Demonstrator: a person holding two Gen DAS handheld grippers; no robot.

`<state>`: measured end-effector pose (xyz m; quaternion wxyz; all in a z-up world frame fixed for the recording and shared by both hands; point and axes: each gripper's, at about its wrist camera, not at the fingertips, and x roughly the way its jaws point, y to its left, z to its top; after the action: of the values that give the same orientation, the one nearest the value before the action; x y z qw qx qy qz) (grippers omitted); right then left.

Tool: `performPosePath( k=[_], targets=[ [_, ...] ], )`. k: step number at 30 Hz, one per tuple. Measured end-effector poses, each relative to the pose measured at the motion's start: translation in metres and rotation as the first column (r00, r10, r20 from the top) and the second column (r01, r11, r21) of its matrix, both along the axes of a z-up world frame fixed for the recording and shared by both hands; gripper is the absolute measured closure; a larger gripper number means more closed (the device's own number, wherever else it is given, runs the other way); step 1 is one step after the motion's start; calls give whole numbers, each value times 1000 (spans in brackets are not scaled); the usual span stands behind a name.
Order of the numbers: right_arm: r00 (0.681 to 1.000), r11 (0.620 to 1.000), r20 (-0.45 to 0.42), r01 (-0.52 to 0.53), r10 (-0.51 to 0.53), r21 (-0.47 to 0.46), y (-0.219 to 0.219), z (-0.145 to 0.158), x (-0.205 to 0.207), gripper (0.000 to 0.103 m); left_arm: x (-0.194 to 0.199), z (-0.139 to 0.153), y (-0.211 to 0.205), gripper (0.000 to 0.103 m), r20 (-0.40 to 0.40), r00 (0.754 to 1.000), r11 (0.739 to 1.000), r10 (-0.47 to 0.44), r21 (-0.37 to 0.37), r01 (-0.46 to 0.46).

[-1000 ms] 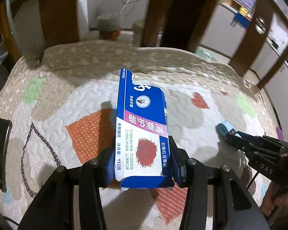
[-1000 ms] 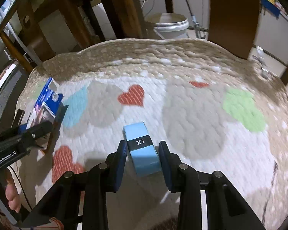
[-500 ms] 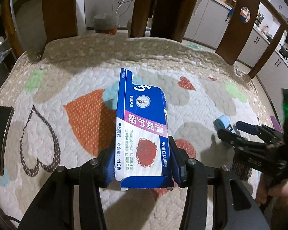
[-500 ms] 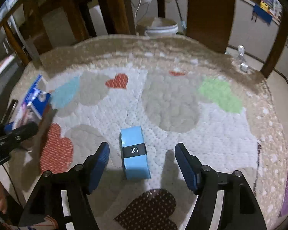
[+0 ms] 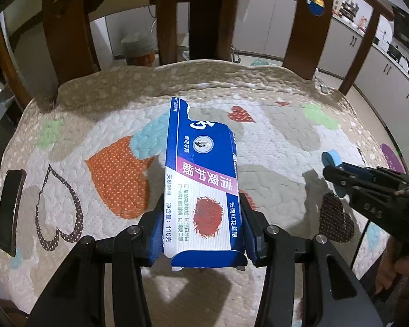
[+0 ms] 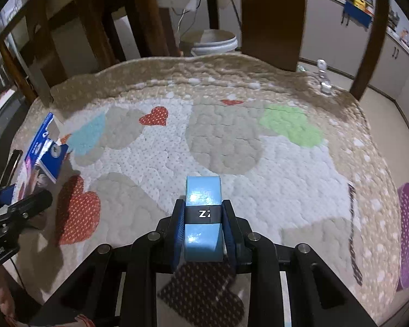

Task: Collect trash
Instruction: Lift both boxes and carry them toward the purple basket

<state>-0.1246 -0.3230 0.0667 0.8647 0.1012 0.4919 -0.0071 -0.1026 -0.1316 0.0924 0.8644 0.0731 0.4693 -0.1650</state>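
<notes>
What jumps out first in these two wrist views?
The torn blue toothpaste box, clamped upright between the left tongs, fills the middle of the left view. In the right view, a small light-blue box with a black band sits pinched in the right tongs. Under both lies a quilted cover with coloured hearts, wooden chair legs behind it.

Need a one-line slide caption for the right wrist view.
Right gripper clamps a light-blue box above a heart-patterned quilt.
</notes>
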Motion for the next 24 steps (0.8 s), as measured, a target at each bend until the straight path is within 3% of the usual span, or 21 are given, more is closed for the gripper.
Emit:
performPosePath(
  k=[9,24],
  targets=[
    [995,995,60,80,-83,55,-34,23,-47,75,-18,10,-26,57,33,998,998,-52,35,51],
    [969,970,96,218,-229,106,-112,27,-109,75,-49,16,-102,57,54,979,977,-196,96,190]
  ],
)
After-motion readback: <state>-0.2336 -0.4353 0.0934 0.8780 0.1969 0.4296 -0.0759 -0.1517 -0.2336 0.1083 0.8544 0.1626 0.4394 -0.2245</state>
